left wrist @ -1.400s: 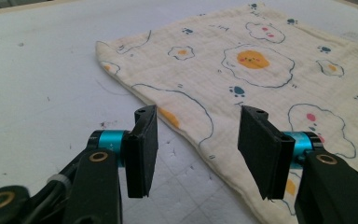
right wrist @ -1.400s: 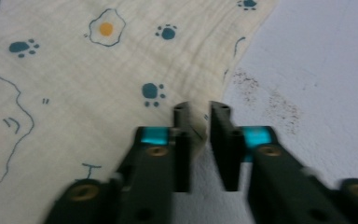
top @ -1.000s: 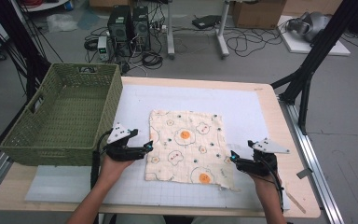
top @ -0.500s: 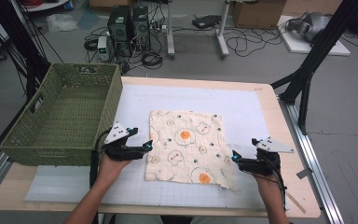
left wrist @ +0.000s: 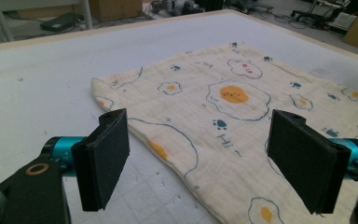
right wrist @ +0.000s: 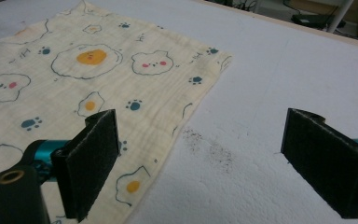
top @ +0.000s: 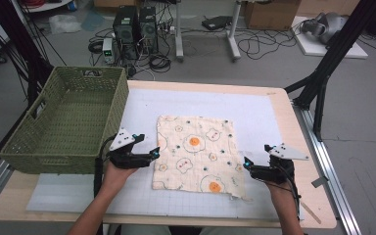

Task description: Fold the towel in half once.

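Both grippers point(top: 155, 152) point(top: 245, 162) wide open, empty, flanking egg-print cloth point(top: 196, 151); high view's green basket point(top: 63, 122) alongside.

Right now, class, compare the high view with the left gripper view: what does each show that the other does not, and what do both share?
High view alone: the green woven basket at the table's left, both forearms, the right gripper at the cloth's right edge, and the computer towers on the floor beyond.

Left gripper view alone: the close-up faces of the left gripper, jaws wide apart over the cloth's edge.

Both: the egg-print cloth lying flat on the white mat.
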Available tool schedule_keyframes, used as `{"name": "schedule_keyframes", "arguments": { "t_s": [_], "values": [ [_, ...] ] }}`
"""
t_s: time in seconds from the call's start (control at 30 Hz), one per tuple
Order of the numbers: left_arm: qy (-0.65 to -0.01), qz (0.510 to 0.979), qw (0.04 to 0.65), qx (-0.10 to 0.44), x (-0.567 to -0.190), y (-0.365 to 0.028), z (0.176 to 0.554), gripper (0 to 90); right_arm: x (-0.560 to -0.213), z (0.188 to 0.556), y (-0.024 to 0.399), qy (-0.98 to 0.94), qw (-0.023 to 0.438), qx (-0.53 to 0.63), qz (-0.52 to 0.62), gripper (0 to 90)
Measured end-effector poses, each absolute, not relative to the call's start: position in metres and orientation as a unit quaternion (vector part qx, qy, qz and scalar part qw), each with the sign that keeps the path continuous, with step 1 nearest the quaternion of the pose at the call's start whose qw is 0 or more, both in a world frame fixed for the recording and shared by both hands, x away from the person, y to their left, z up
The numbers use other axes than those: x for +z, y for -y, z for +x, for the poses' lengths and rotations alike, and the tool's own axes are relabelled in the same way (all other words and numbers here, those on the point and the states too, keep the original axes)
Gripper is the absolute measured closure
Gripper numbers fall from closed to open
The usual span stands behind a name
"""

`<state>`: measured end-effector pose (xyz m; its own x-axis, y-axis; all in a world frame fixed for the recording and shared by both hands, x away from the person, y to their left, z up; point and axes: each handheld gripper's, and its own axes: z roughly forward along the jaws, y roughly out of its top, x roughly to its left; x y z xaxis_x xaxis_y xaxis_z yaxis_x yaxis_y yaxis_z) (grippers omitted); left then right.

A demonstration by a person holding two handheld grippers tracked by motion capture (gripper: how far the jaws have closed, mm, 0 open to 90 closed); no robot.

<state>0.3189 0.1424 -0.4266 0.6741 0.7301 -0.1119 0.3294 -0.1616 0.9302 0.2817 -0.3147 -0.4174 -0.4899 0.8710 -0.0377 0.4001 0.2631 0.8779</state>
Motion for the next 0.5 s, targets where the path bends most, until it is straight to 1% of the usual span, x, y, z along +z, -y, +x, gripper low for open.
{"name": "schedule_keyframes", "arguments": {
  "t_s": [0.17, 0.33, 0.5],
  "values": [
    [-0.364, 0.737, 0.538, 0.184, -0.428, -0.141, 0.320, 21.4, -0.418, 0.280, 0.315, -0.748, 0.271, 0.431, 0.426, 10.7],
    [-0.374, 0.737, 0.536, 0.171, -0.428, -0.138, 0.322, 21.4, -0.418, 0.281, 0.317, -0.747, 0.272, 0.431, 0.428, 10.7],
    [-0.383, 0.730, 0.536, 0.184, -0.420, -0.138, 0.330, 21.1, -0.418, 0.280, 0.318, -0.747, 0.270, 0.431, 0.427, 10.7]
  ]
}}
